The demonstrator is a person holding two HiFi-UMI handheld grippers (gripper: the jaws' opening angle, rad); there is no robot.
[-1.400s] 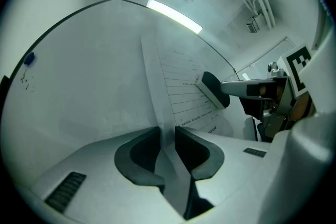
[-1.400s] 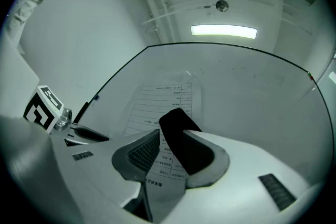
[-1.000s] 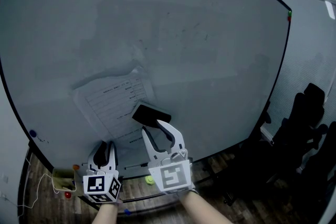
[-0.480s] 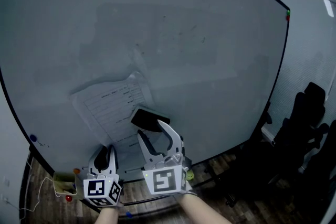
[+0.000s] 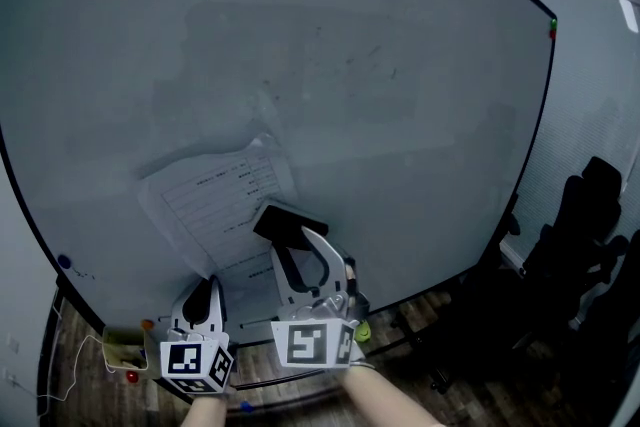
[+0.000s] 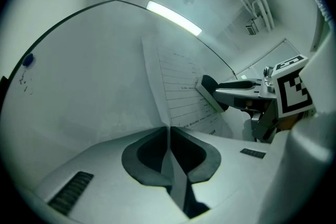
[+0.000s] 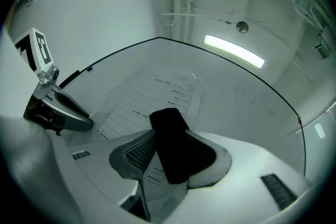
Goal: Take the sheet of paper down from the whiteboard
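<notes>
A printed sheet of paper (image 5: 225, 200) hangs tilted on the whiteboard (image 5: 350, 65), with a black block (image 5: 290, 225) lying on its lower right part. My left gripper (image 5: 208, 287) is at the sheet's bottom edge. In the left gripper view its jaws (image 6: 169, 131) are closing and nearly together, with the paper's edge (image 6: 178, 86) pinched between them. My right gripper (image 5: 295, 250) reaches around the black block (image 7: 173, 139). Its jaws stand wide and are closing slightly. The block rests against the right jaw, and a strip of paper shows between it and the ribbed left pad (image 7: 134, 152).
A ledge under the board carries a small box (image 5: 120, 340), a red piece (image 5: 131, 377) and a yellow-green ball (image 5: 360, 332). A blue dot (image 5: 64, 262) sits at the board's lower left. Black chairs (image 5: 590, 245) stand to the right, over a wooden floor.
The right gripper has rolled a little and its jaws have spread wider around the black block. The left gripper has stayed at the sheet's bottom edge.
</notes>
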